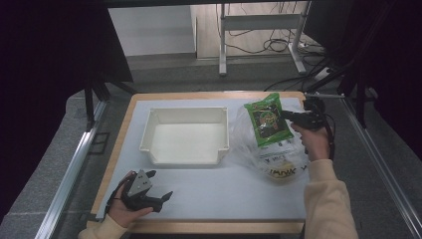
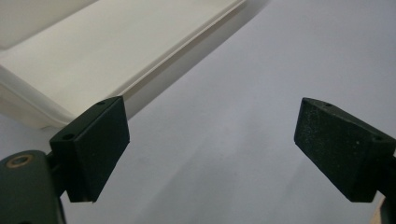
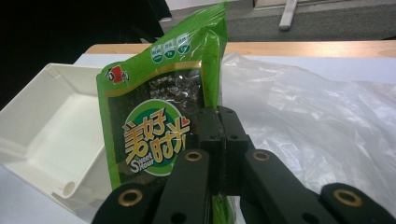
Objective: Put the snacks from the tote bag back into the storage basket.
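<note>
White matte table [image 1: 209, 199]: right gripper [image 1: 287, 115] pinches glossy green packet [image 1: 267, 119].

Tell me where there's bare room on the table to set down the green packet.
The white tray is empty inside. A wide bare strip runs along the near edge, between the left gripper and the person's right sleeve. It is crowded at the right, where the clear plastic bag lies under the green packet clamped in the right gripper.
</note>
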Motion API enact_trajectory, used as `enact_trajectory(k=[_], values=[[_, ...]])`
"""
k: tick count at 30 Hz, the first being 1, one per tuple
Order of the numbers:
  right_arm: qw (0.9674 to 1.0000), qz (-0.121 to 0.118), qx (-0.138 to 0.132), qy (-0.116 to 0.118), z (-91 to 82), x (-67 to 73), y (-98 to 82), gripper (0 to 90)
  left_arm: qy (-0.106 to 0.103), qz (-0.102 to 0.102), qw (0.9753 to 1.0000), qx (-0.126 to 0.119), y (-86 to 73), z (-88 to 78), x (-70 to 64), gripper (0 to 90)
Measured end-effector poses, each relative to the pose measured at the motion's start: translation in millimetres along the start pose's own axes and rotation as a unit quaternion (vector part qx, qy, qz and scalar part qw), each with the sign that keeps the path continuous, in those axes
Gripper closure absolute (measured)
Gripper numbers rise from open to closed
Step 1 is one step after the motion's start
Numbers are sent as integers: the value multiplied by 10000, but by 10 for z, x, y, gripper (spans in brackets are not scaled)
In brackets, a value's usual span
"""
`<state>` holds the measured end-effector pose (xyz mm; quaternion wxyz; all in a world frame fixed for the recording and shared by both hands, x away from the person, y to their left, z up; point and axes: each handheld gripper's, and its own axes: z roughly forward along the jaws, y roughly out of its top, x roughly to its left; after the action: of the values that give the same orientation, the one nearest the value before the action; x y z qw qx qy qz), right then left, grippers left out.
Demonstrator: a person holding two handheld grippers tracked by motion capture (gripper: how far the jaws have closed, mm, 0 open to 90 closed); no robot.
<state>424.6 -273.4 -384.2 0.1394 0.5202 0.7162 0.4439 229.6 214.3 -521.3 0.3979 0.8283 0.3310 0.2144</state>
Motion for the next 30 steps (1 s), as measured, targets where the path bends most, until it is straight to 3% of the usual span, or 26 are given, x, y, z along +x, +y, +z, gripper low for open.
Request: enact_trajectory(k=[30], values=[[9995, -68, -52, 290, 212, 321, 121, 900, -10, 3, 10000, -5, 1, 0, -4, 101]])
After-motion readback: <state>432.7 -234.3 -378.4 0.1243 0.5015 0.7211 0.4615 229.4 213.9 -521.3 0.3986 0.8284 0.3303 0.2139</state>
